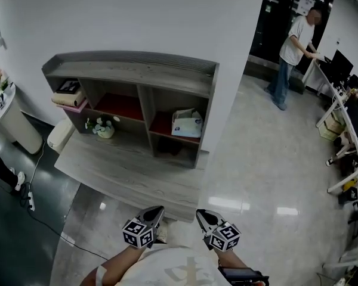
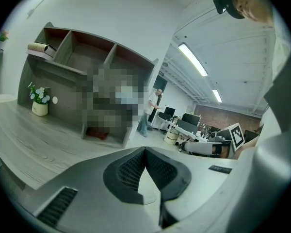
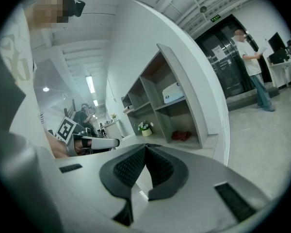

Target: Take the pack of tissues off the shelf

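Left gripper (image 2: 145, 150): jaws pressed together, nothing between them. Right gripper (image 3: 145, 147): same, pressed together and empty. Both are low by the person's body, just off the near edge of the wooden table (image 1: 125, 171) and well apart from the shelf (image 1: 131, 70) at the table's far side. Pack of tissues (image 1: 187, 124) sits in the shelf's upper right compartment, untouched. Red item (image 3: 183, 135) lies in the compartment below it. Flower pot (image 1: 104, 128) stands on the table at the shelf's lower left. Stack (image 1: 70, 95) of flat things fills the upper left compartment. Another person (image 1: 293, 47) stands far right.
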{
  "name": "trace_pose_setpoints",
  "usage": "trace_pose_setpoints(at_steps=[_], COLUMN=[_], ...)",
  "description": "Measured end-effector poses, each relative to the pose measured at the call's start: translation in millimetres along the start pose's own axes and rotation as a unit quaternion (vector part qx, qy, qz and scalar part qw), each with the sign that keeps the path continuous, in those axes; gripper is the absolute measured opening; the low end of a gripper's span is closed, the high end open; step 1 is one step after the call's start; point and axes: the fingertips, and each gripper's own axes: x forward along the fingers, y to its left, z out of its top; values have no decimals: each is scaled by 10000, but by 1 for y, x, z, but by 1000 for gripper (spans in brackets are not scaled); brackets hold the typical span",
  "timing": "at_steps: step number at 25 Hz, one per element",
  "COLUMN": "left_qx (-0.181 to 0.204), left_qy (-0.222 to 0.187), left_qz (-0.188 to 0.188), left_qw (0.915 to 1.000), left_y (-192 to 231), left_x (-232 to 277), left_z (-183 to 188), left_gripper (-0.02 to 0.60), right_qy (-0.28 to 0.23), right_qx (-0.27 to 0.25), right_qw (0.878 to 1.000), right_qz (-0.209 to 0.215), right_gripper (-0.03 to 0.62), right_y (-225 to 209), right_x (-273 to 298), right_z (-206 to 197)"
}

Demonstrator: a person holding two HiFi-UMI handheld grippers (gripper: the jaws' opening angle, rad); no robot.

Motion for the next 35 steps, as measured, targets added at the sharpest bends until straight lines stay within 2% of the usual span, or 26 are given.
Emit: trace_pose_setpoints(at_steps=[17,35], left_qx=[81,365], left_qy=[173,76], left_qz=[-474,-933], left_qw=[9987,9949], left_y=[52,103], left_x=[55,94], left_z=[38,98], left_gripper=[12,12], right_qy=[-112,-409], right_qx=[60,-28], right_qw=[9986,9950], right_qz=[-516,-914], right_gripper=[5,5], right_y=[-33,-50], right_x=[52,114], right_z=[29,65])
